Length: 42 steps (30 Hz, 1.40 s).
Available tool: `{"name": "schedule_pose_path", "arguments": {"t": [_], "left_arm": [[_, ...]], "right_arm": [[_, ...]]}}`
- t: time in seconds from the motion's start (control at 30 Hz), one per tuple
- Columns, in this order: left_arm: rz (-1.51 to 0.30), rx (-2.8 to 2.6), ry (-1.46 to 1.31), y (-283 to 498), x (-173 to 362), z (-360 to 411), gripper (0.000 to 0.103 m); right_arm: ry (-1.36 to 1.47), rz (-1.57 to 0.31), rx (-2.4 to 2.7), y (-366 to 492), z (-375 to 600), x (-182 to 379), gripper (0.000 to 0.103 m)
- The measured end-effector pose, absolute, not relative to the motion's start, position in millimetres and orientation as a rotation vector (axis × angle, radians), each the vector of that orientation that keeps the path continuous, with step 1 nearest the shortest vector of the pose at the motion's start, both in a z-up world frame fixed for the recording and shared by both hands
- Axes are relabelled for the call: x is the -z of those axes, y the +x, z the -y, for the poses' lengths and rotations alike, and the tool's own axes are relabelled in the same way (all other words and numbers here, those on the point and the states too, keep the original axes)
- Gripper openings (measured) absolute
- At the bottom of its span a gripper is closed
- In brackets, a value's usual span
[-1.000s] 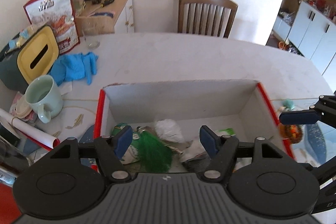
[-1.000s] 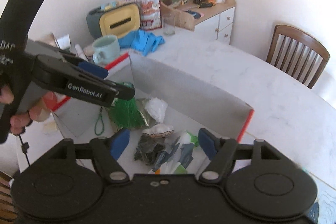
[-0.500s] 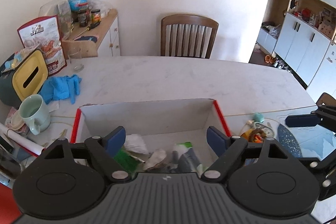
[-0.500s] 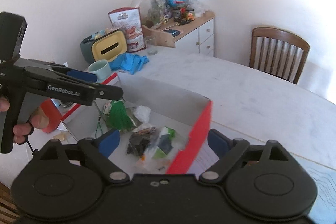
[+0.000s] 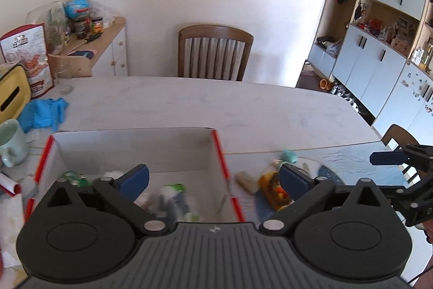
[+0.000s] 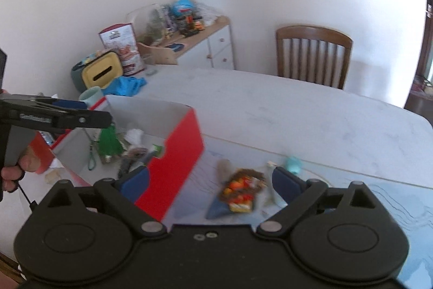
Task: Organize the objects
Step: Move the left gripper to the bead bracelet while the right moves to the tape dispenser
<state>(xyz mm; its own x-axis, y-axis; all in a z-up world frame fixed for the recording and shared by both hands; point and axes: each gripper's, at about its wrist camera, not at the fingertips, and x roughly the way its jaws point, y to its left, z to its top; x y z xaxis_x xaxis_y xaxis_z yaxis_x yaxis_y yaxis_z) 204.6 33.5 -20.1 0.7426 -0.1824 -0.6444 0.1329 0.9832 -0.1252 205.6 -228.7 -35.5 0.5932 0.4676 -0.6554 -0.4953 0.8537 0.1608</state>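
Here, both grippers hover above a table [image 5: 243, 110], each with jaws spread wide and holding nothing. The left gripper [image 5: 213, 178] sits over a red-edged box [image 5: 220, 153] of blurred odds and ends. The right gripper [image 6: 211, 180] is over what looks like an orange snack packet [image 6: 239, 192] lying just beside the box.

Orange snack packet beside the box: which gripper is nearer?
Right. The right gripper hangs open just above the orange snack packet; the left gripper straddles the box's red edge, packet by its right finger.
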Motion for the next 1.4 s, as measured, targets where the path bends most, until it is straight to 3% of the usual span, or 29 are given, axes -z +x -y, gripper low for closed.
{"name": "schedule_pose_path", "arguments": {"t": [0.8, 1.13, 1.23, 1.3, 1.4], "left_arm": [[-0.728, 0.271, -0.031, 212.3, 89.5, 107.4, 0.103], [-0.734, 0.229, 0.032, 234.0, 111.7, 120.1, 0.102], [-0.737, 0.233, 0.072, 239.0, 116.9, 127.0, 0.092], [-0.741, 0.237, 0.102, 242.7, 119.4, 130.9, 0.075], [-0.754, 0.249, 0.14, 248.0, 124.6, 136.4, 0.068]], "right_arm": [[-0.111, -0.866, -0.477, 271.3, 304.5, 102.3, 0.094], [-0.197, -0.89, -0.583, 287.7, 296.0, 138.7, 0.085], [-0.217, -0.884, -0.604, 290.7, 289.9, 147.8, 0.082], [-0.224, -0.884, -0.618, 293.4, 285.7, 153.0, 0.079], [-0.226, -0.886, -0.633, 298.1, 279.9, 159.9, 0.075]]}}
